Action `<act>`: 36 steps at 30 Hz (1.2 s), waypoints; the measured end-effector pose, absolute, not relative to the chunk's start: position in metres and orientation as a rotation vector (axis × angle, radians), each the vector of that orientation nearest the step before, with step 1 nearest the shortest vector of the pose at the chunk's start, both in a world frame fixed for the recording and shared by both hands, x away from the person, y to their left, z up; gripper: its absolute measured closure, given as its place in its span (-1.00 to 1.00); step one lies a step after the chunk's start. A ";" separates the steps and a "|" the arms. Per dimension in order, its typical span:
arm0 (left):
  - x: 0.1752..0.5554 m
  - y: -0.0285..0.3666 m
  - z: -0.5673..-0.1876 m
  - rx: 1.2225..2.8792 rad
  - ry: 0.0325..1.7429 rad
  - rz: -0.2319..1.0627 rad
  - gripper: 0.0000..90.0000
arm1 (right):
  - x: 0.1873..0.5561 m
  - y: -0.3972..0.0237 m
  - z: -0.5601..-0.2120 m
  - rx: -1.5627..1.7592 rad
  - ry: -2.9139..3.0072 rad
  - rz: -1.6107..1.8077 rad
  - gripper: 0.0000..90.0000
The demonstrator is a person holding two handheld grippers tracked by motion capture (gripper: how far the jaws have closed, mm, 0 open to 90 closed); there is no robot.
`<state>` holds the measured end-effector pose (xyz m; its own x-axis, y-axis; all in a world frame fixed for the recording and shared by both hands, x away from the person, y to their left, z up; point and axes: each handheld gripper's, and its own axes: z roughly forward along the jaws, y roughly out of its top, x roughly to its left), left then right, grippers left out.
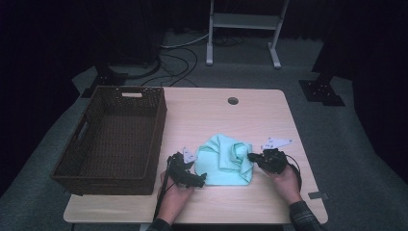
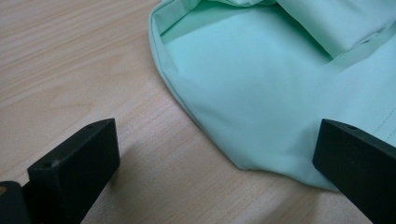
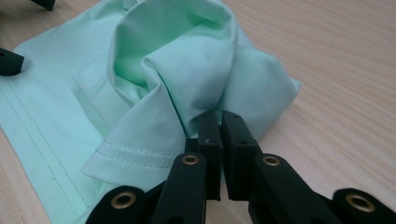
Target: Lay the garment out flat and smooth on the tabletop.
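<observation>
Right gripper (image 3: 218,116) pinching cloth (image 3: 159,84) at its right fold; left gripper (image 2: 215,154) wide, straddling near left hem on table (image 1: 202,115).

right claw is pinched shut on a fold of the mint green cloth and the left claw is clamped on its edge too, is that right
Not quite. The right claw is shut on a fold of the mint green cloth, as the right gripper view shows. The left claw, though, is open: in the left gripper view its jaws stand wide apart on either side of the cloth's edge on the table, clamping nothing.
</observation>
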<state>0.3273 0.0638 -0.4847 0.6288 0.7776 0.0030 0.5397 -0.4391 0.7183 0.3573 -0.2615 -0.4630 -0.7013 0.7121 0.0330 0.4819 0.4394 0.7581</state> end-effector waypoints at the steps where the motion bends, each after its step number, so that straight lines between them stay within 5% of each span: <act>1: 0.327 0.064 -0.485 2.152 1.026 0.438 -1.00 | 0.357 -0.262 -0.463 1.033 2.403 1.123 0.93; 36: 0.327 0.064 -0.485 2.152 1.026 0.438 -1.00 | 0.336 -0.308 -0.455 1.131 2.320 1.110 0.93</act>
<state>0.3272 0.0638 -0.4846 0.6288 0.7776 0.0032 0.5400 -0.4396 0.7178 0.3357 -0.3081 -0.4547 -0.6302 0.7754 0.0402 0.5177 0.3811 0.7660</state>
